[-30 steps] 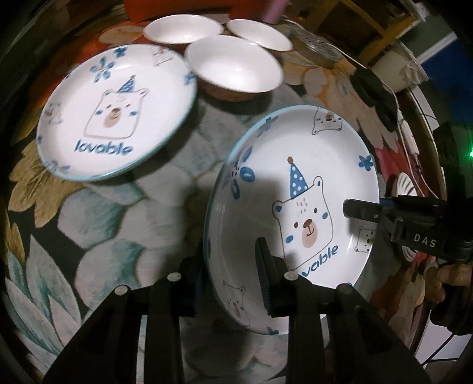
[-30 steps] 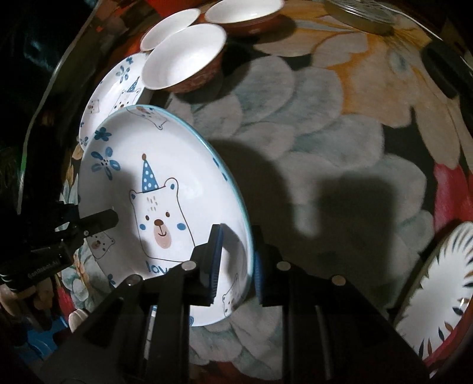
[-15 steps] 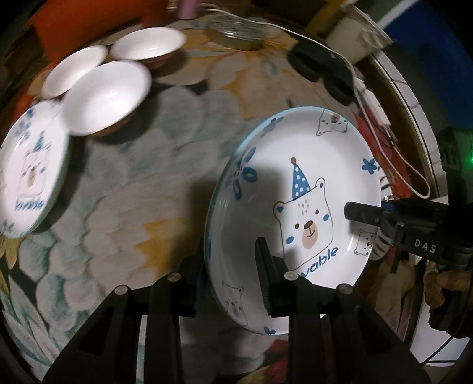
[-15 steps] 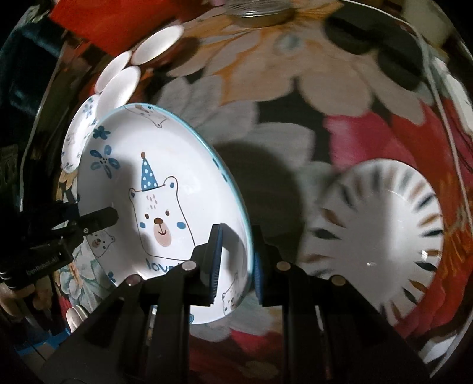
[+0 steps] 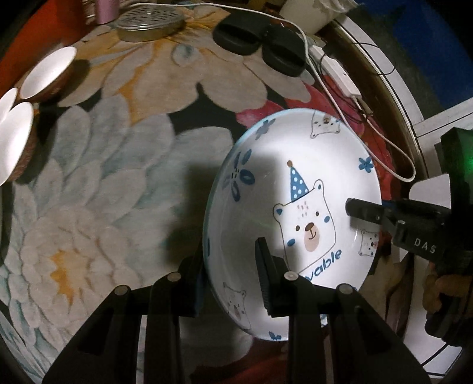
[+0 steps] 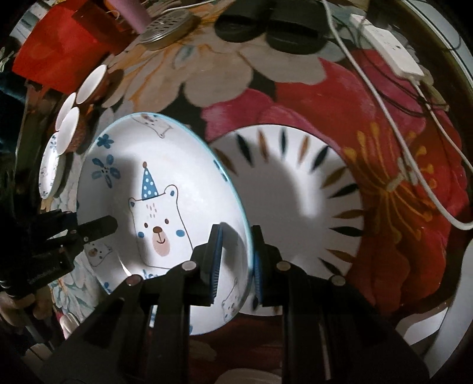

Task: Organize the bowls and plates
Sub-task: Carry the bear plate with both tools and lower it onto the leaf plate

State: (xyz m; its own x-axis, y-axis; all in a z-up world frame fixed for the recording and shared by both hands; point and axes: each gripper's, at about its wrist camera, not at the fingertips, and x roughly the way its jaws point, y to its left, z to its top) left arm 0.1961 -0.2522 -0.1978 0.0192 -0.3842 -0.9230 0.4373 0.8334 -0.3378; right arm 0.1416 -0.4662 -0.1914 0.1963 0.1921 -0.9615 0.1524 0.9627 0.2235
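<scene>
A white bear plate [image 5: 307, 189] with a blue rim hangs tilted above the flowered table. My left gripper [image 5: 230, 280] is shut on its near rim. My right gripper [image 6: 235, 254] is shut on the opposite rim of the same bear plate [image 6: 153, 183]; it also shows in the left wrist view [image 5: 366, 214]. A white plate with dark leaf marks [image 6: 295, 189] lies flat on the table just beyond and below the held plate. A second bear plate [image 6: 48, 168] lies at the far left beside several white bowls [image 6: 69, 130], which also show in the left wrist view [image 5: 14, 138].
A round metal lid [image 5: 149, 23], two black discs [image 5: 260, 38] and a white power strip with cables [image 5: 340, 73] lie along the far table edge. A red box [image 6: 56, 47] stands at the back left. Another white dish edge [image 6: 449, 325] shows at the right.
Both grippers have carried the bear plate to the right across the table. The bowls and second bear plate have slid to the left edge; the leaf-marked plate now lies right behind the held plate.
</scene>
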